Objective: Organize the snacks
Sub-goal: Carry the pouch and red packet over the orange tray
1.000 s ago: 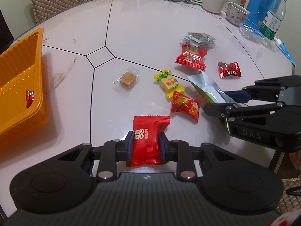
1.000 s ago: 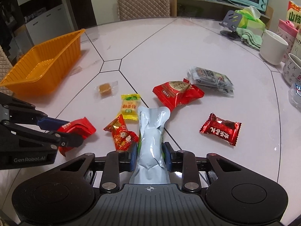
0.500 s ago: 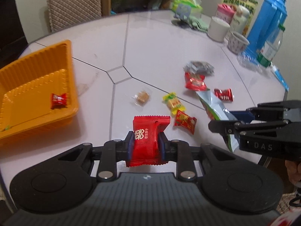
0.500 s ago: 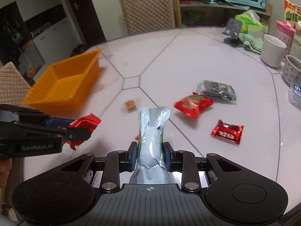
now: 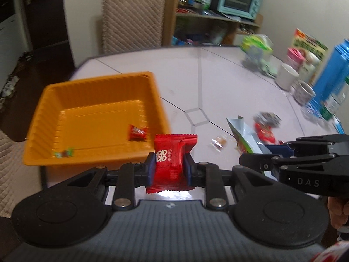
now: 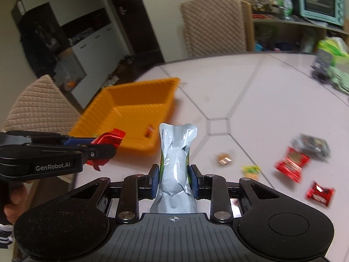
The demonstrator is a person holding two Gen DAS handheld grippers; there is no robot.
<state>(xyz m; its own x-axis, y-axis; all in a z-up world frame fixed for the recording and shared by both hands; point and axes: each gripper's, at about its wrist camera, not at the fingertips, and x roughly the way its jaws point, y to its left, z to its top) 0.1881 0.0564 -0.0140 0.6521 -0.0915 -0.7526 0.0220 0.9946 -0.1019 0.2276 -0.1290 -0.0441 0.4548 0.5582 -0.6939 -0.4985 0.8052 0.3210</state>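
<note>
2 grippers point(image 5: 169, 166) point(image 6: 173, 180) gripping 1 packet each; orange tray point(image 5: 52, 96) holds 2 candies.

Left gripper point(image 5: 169, 166) level, fingers pinched on red snack packet point(image 5: 172, 161), aimed toward 11 o'clock. Right gripper point(image 6: 173, 179) alongside at 3 o'clock of left, fingers clamped on silver pouch point(image 6: 175, 166). Both held off table, near each other, not touching.

Red snack packet point(image 5: 172, 161) upright at lower centre, silver pouch point(image 6: 175, 166) upright at centre, orange tray point(image 5: 96, 118) at left holding two small candies
</note>
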